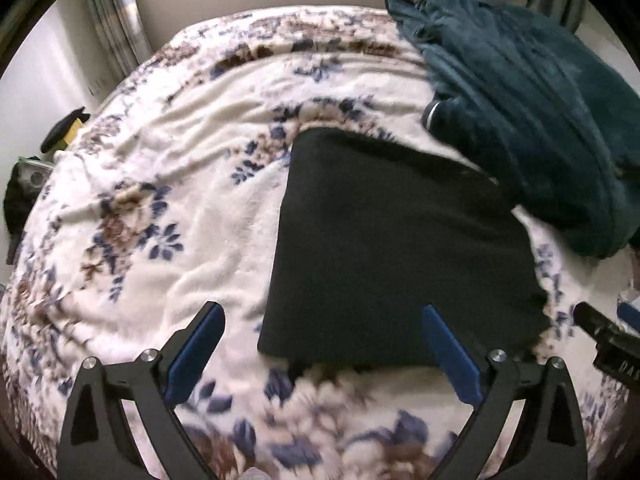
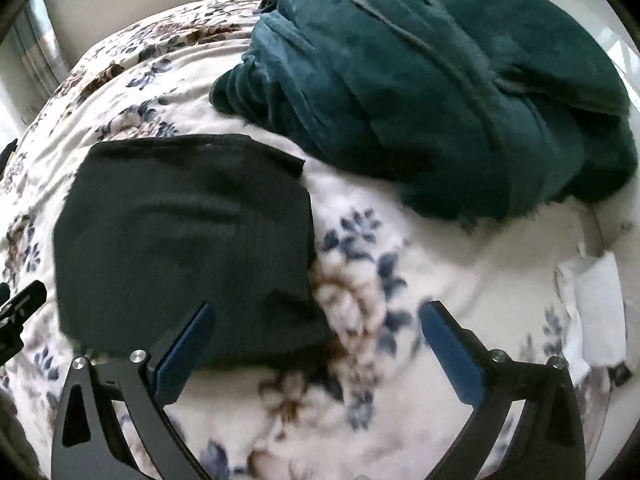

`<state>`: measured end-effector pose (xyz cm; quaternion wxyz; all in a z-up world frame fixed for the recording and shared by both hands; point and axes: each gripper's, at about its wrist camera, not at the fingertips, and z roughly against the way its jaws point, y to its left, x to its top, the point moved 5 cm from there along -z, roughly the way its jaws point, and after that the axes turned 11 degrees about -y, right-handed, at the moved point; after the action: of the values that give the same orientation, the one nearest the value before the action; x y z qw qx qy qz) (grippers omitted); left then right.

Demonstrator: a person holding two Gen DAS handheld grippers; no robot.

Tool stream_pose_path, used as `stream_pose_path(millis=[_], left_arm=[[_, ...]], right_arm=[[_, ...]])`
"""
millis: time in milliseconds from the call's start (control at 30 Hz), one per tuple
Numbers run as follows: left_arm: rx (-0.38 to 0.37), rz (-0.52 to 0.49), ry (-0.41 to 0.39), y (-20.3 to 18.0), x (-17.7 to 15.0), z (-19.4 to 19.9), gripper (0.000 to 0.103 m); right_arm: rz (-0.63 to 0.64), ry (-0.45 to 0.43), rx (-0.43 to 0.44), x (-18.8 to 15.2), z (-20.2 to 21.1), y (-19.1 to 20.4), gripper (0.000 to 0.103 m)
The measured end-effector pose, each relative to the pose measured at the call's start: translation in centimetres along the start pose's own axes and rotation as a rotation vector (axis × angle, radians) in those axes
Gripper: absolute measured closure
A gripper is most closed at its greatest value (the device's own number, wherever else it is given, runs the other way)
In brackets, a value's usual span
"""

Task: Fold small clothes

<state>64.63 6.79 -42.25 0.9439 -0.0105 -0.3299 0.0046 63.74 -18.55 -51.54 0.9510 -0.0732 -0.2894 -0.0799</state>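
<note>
Blue-padded fingers of the left tool [image 1: 322,354] spread wide, nothing between them; they hang just above the near edge of the black garment [image 1: 400,248], the right-hand pad over the cloth and the left-hand pad over bare floral blanket [image 1: 160,208]. Right tool [image 2: 316,350] likewise fully spread and empty, its left-hand pad over the garment's near right corner, its other pad over blanket. Whether either pad touches the fabric cannot be told; both views are smeared with motion. Garment lies flat on the bed as a compact, roughly squared shape with straight left and near edges, and a doubled layer shows along its far right edge, so it looks already folded at least once. Judgement: a fold is laid and released, and what follows is either another fold or setting the piece aside. A further fold would call for both tools to close on the near edge, one per corner, catching all layers, then carry it toward the far edge. Beyond the garment, well back and to the right, sits a heaped teal fleece robe [image 2: 440,92], unfolded. Curtains [image 1: 108,32] and wall farthest off.
</note>
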Motion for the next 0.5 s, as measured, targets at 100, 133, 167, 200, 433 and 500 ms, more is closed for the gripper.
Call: stream_pose_path(millis=[100,133,167,200,433,500], left_arm=[[-0.02,0.023,-0.006,-0.9,0.3,3.7,0.002],[-0.031,0.024,-0.01,-1.3,0.4,5.0,0.002],[-0.034,0.019,-0.021,-1.5,0.4,6.6,0.002],[-0.033,0.011,-0.035,-1.8,0.6,8.5,0.002],[-0.052,-0.032,-0.115,-3.1,1.1,21.1,0.002],[-0.061,-0.036,-0.123,-3.3,1.1,24.2,0.002]], right_arm=[[-0.005,-0.028,-0.019,-0.5,4.3,-0.5,0.0],[0.01,-0.049,-0.031,-0.4,5.8,-0.3,0.0],[0.019,-0.072,-0.037,-0.2,7.6,-0.2,0.0],[0.023,-0.088,-0.038,-0.2,9.6,-0.3,0.0],[0.025,-0.195,-0.041,0.5,23.4,-2.1,0.0],[0.035,-0.235,-0.045,0.5,28.1,-2.5,0.0]])
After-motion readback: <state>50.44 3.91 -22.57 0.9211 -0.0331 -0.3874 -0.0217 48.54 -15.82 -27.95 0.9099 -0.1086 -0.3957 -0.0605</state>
